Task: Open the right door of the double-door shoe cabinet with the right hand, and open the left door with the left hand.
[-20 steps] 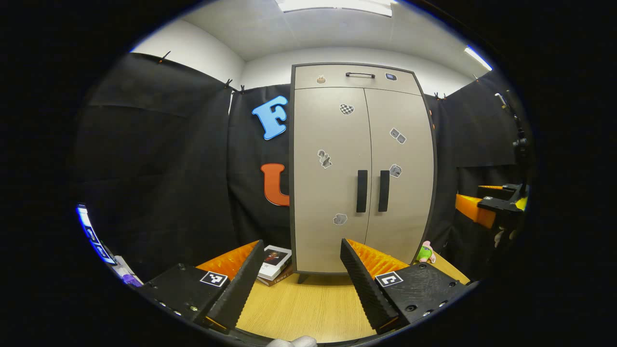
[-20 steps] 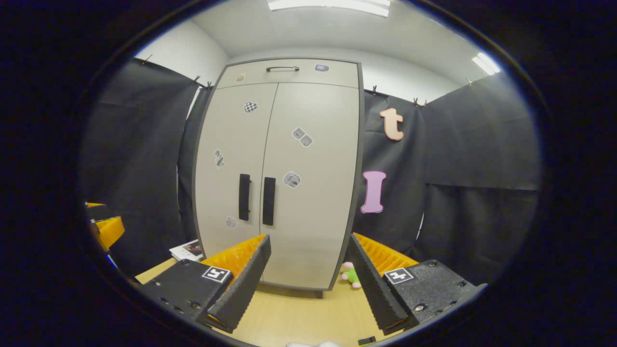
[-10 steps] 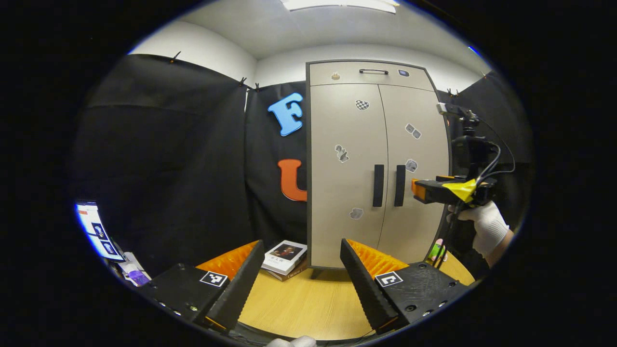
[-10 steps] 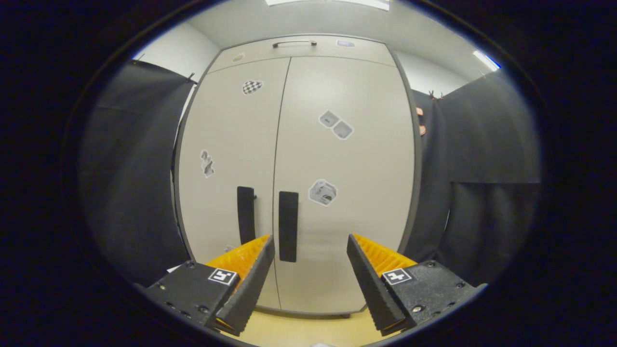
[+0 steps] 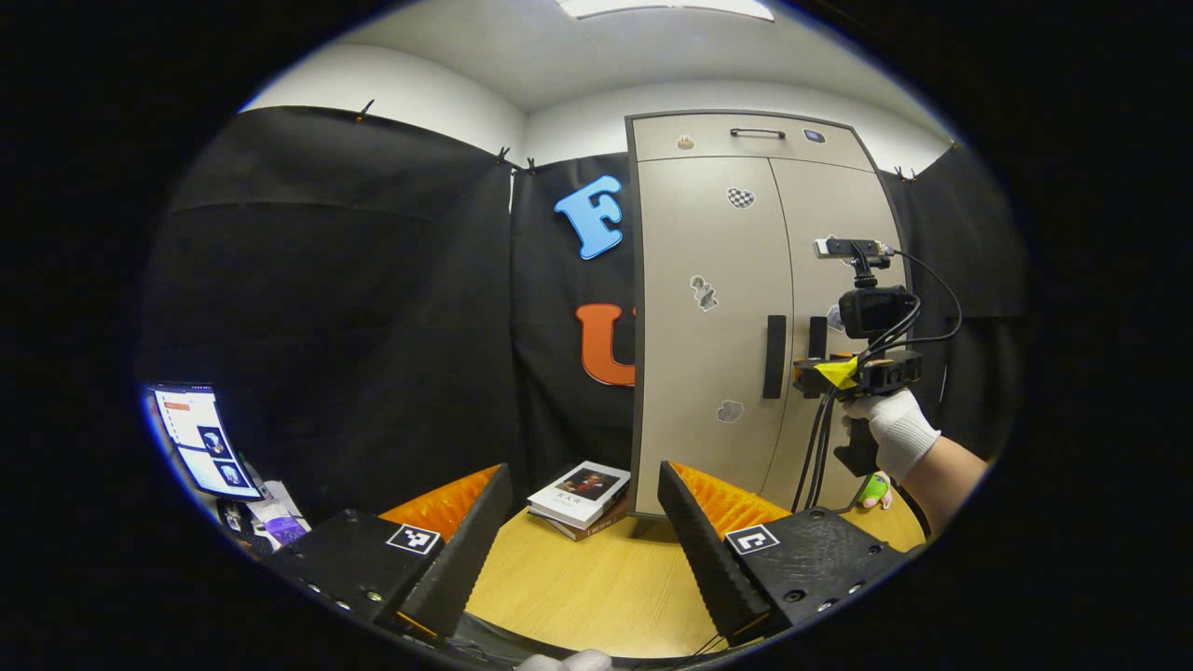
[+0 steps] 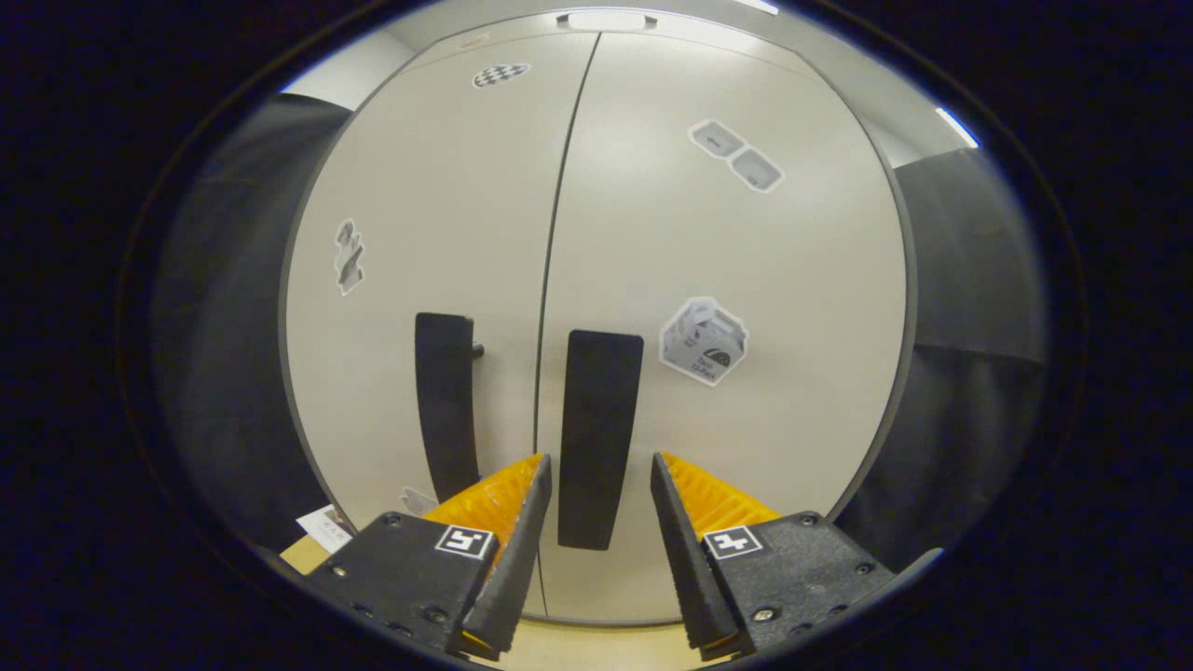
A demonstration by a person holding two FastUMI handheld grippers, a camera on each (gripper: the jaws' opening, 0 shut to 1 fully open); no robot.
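My right gripper (image 6: pixel 596 550) is up close to the shoe cabinet (image 6: pixel 746 280), fingers apart, nothing between them pressed yet. The right door handle (image 6: pixel 598 438) sits dead ahead, its lower end lined up in the gap between my two fingers; I can't tell if the tips touch it. The handle's long axis runs vertical, so the fingers straddle it side to side. Good orientation for a pinch. The left door handle (image 6: pixel 445 405) is just beside it to the left, across the centre seam, also vertical.

In the left gripper view, the right gripper (image 5: pixel 809 373) shows farther off, held by a gloved hand (image 5: pixel 893 431), right at the right door's handle. My left gripper (image 5: pixel 582 550) is well back from the cabinet (image 5: pixel 708 326), fingers wide apart, empty, hovering over the counter (image 5: pixel 596 587). The left door handle (image 5: pixel 774 356) lies ahead and to the right of it, up high. So the right hand is clearly nearer its target; my guess is it closes and pulls first.

Both doors look shut, so cabinet contents are hidden. A stack of books (image 5: pixel 580 494) lies on the counter at the cabinet's left foot, and a small green toy (image 5: pixel 872 488) at its right foot.
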